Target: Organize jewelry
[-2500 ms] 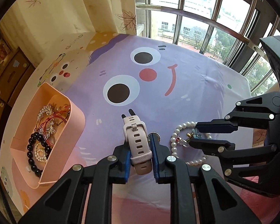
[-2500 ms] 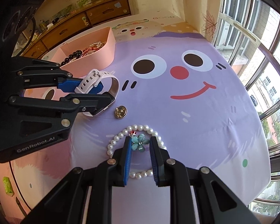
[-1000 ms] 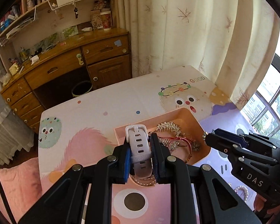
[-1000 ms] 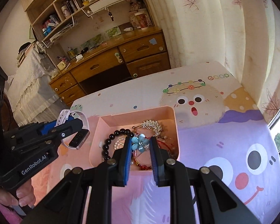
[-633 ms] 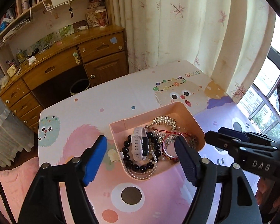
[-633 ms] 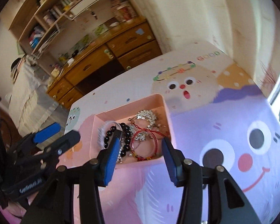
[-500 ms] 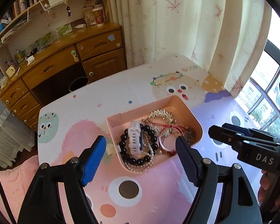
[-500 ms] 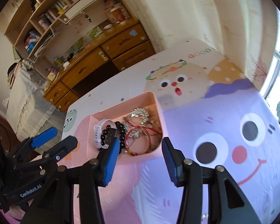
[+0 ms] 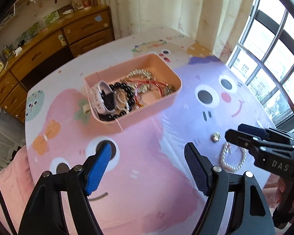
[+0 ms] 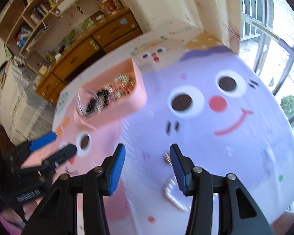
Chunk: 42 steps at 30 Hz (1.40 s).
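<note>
A pink box on the cartoon tablecloth holds a white watch, black beads and several bracelets. My left gripper hangs open and empty over the pink part of the cloth, nearer than the box. On the purple part lie a pearl bracelet and a small gold piece. The right gripper is open and empty above them; the gold piece sits by its right finger, the pearl bracelet blurred below. The box lies far left.
The tablecloth covers the whole table. A wooden cabinet with drawers stands beyond the far edge, with curtains and a barred window on the right. The right gripper reaches in from the right; the left gripper shows at the left.
Both grippers opened over the box: the watch dropped in, and the blue flower piece left the right jaws. Both then drew back from the box toward the pearl bracelet and gold piece.
</note>
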### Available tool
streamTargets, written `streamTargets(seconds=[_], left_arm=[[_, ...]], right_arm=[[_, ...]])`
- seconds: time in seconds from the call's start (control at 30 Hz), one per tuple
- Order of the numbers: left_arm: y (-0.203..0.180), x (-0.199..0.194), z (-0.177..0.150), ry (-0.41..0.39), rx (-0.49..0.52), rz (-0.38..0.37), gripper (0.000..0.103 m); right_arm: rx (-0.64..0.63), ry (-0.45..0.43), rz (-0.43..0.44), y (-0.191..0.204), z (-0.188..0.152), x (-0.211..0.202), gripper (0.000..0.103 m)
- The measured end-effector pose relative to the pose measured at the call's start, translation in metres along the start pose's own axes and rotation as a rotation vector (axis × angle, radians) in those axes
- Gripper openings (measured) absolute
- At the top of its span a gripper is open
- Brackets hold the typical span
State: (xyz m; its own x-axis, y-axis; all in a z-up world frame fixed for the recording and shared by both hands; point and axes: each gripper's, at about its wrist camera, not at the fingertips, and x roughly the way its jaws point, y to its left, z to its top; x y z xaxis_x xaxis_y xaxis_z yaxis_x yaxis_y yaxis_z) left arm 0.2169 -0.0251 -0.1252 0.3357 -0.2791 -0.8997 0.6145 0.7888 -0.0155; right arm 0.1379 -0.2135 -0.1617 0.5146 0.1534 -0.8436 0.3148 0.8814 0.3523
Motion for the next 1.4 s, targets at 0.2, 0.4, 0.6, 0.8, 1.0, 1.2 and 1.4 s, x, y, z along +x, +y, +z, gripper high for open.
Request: streamTargets(seconds=[0.2,0.4,0.6,0.8,1.0,1.2,1.4], left_arm=[[-0.016,0.006,-0.005,0.035,0.039,-0.04,0.075],[-0.036,0.022,-0.008,0.081,0.069,-0.099,0.075],[-0.061,0.036,-0.004,0.111,0.119,-0.169,0.075],[-0.084,0.045,0.0,0.131,0.111,-0.31,0.075],[-0.104,0.047,-0.001,0.138,0.113,-0.362,0.063],[-0.112,0.061,-0.006,0.182,0.038,-0.408,0.039],[-0.122,0.072,-0.013,0.205,0.045,-0.35,0.022]], right_arm=[[-0.05,0.076,-0.09,-0.015,-0.04,-0.003,0.047],[-0.115,0.057,-0.122,-0.021,-0.065,-0.006,0.047],[-0.236,0.004,-0.171,-0.018,-0.076,-0.009,0.047],[-0.372,-0.01,-0.195,-0.019,-0.085,-0.005,0.047],[-0.55,-0.024,-0.189,-0.025,-0.091,-0.001,0.058],[-0.753,-0.035,-0.166,-0.029,-0.098,-0.002,0.059],[-0.873,-0.05,-0.142,-0.031,-0.104,-0.001,0.062]])
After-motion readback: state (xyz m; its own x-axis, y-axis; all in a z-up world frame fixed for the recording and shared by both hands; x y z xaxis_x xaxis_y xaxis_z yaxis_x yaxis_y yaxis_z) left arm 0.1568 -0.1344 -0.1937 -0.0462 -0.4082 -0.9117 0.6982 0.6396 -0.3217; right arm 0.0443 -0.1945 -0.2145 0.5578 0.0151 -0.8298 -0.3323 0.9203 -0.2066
